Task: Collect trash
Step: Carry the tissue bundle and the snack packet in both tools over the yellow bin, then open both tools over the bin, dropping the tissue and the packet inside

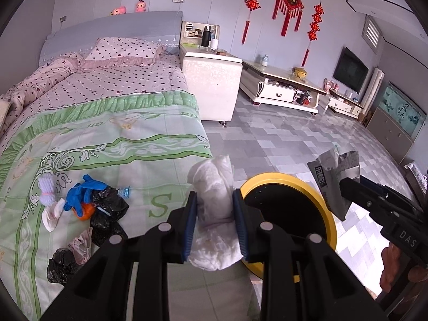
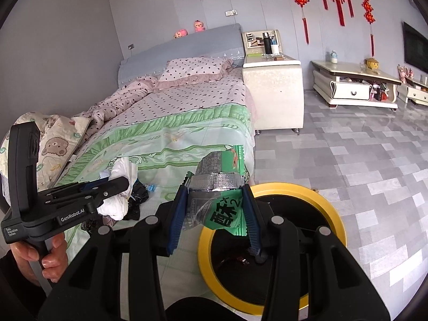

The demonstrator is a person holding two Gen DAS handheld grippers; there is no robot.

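My left gripper (image 1: 215, 200) is shut on a crumpled white tissue wad (image 1: 214, 203), held over the bed's edge just left of the yellow-rimmed black bin (image 1: 330, 214). The right gripper (image 2: 215, 190) is shut on a green and silver snack wrapper (image 2: 222, 187), hanging over the near rim of the bin (image 2: 339, 214). In the left wrist view the right gripper (image 1: 345, 184) shows at the right with the wrapper (image 1: 334, 168). More trash lies on the green quilt (image 1: 93, 139): a blue glove (image 1: 80, 192), black plastic bags (image 1: 107, 214), an orange scrap (image 1: 87, 211).
The bed fills the left side, with a white nightstand (image 1: 211, 80) beside it. A low white TV cabinet (image 1: 281, 85) stands along the far wall. Grey tiled floor (image 1: 294, 139) stretches beyond the bin. A hand (image 2: 50, 254) holds the left gripper's handle.
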